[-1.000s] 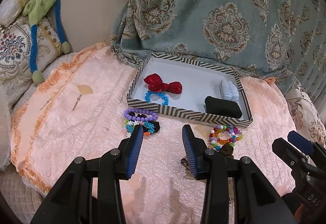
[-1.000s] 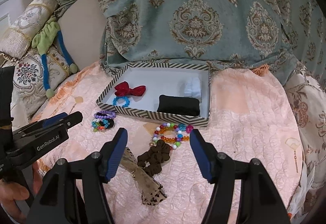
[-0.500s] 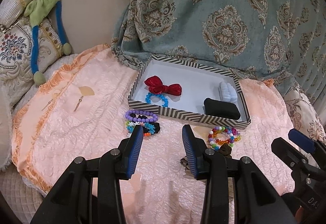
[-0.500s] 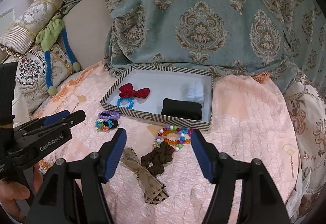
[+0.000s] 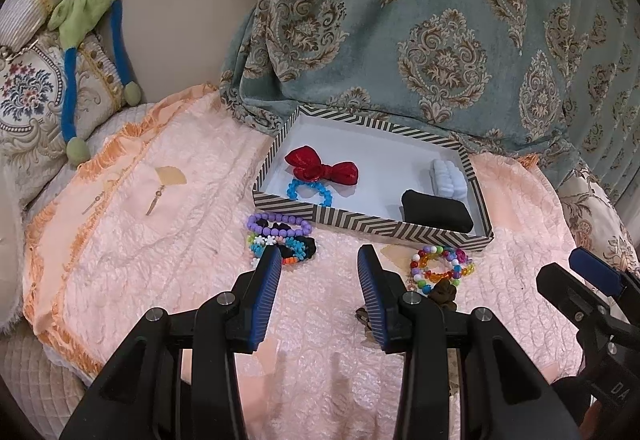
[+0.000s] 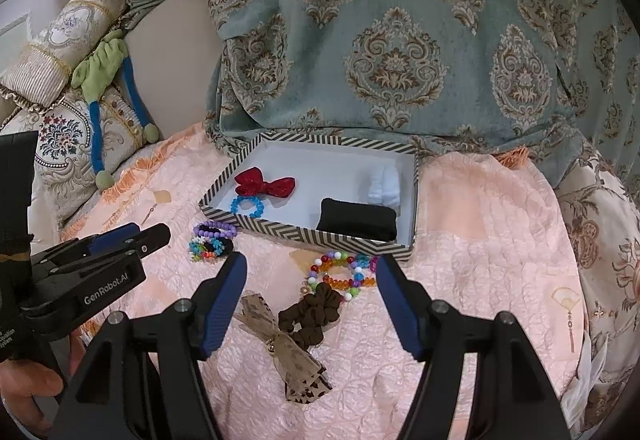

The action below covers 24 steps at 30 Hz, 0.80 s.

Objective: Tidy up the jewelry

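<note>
Both grippers, left (image 5: 318, 260) and right (image 6: 310, 268), agape, clear of striped box (image 6: 316, 232) front edge.

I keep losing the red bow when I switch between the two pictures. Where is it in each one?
Left wrist view: the red bow lies just above centre, in the near-left corner of the striped box.
Right wrist view: the red bow sits left of centre, in that same corner.
Shared landmark: the blue bead bracelet just in front of the bow.

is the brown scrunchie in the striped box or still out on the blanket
Out. The brown scrunchie lies on the pink blanket, in front of the striped box, between the open right gripper fingers.
</note>
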Each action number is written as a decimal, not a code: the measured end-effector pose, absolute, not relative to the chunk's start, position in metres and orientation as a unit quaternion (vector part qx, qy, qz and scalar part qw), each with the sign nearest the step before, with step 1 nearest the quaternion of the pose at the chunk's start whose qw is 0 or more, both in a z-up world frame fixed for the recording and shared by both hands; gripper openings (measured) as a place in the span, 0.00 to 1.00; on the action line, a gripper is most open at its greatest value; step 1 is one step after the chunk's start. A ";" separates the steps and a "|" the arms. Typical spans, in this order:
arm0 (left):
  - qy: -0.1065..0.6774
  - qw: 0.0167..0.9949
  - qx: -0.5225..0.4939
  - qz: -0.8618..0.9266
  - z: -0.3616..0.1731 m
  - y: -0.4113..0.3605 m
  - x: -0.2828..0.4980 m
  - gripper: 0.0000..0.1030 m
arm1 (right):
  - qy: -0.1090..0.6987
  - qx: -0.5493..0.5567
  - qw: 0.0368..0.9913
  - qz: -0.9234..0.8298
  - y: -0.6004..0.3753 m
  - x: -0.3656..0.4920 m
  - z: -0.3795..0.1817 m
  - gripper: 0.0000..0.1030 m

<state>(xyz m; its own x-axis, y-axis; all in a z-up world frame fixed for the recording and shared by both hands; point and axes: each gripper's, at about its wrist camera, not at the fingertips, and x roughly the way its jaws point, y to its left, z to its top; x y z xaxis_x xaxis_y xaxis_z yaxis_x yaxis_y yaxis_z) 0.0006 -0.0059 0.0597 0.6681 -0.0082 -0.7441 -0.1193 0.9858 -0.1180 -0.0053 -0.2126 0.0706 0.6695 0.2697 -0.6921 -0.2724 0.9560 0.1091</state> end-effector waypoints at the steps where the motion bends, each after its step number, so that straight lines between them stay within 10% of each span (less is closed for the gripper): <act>1: 0.407 0.909 -0.079 0.031 0.059 -0.005 0.001 0.22 | 0.379 -0.001 0.913 0.149 -0.213 -0.005 0.070 0.68; 24: 0.424 0.900 -0.089 0.037 0.040 -0.001 0.004 0.22 | 0.397 0.011 0.906 0.147 -0.219 0.000 0.048 0.68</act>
